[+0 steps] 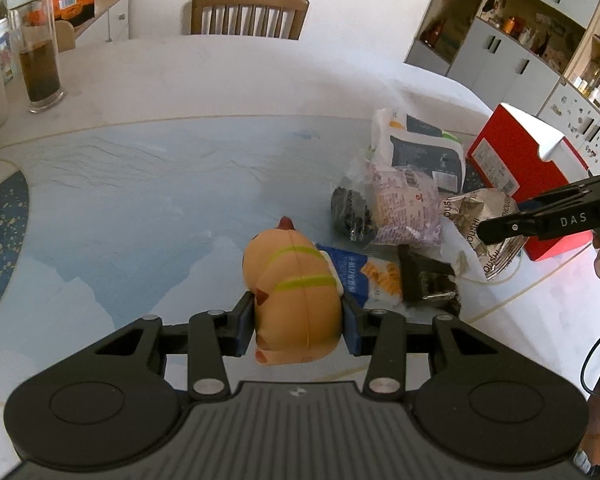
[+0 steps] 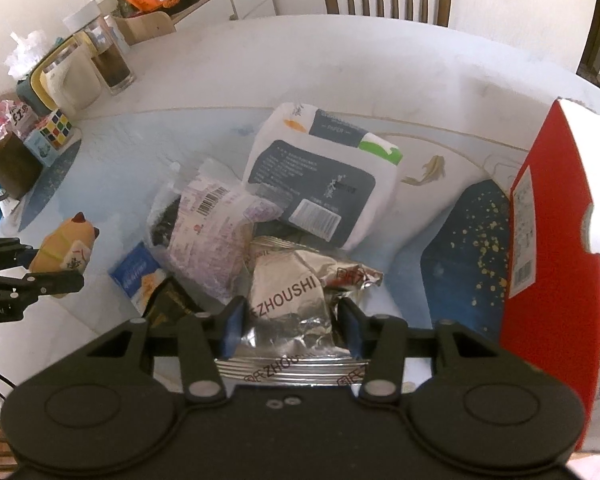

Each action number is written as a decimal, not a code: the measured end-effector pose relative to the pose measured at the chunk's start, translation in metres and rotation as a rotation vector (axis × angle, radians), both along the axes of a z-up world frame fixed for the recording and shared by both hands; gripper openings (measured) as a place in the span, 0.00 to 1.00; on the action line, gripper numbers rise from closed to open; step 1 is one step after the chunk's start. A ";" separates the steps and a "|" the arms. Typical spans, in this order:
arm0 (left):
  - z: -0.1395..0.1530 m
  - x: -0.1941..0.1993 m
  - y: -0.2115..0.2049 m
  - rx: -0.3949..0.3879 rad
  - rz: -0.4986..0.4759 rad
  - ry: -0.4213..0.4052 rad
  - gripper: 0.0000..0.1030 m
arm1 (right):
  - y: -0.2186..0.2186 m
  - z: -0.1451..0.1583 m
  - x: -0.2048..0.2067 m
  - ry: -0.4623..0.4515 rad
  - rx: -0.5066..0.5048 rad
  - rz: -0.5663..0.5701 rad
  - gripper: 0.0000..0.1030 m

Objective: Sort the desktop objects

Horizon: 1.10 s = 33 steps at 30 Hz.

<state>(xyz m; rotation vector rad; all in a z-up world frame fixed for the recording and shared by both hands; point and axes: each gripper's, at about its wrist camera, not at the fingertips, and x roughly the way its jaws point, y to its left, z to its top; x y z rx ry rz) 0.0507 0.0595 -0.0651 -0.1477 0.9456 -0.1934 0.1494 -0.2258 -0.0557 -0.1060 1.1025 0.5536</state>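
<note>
Toy cat figurine (image 1: 294, 296), orange with green stripes, sits clamped between the blue pads of the left gripper (image 1: 298, 326), whose jaws are closed against its flanks. Just ahead and right of it lies a blue-and-white snack packet (image 1: 364, 276), then a black pouch (image 1: 428, 280). The right gripper (image 2: 290, 330) has closed its jaws on a silver foil packet (image 2: 290, 304) printed ZHOUSHI. Ahead of that gripper lie a purple-printed snack bag (image 2: 216, 236) and a tissue pack (image 2: 320, 176); a red box (image 2: 548, 240) stands to its right.
</note>
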 end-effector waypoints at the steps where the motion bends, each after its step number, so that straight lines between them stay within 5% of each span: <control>1: 0.002 -0.002 0.000 -0.002 -0.001 -0.004 0.40 | -0.001 0.002 -0.002 -0.003 0.003 0.002 0.48; 33: 0.061 -0.014 -0.071 0.000 -0.037 -0.107 0.40 | -0.031 0.063 -0.022 -0.066 0.080 0.105 0.48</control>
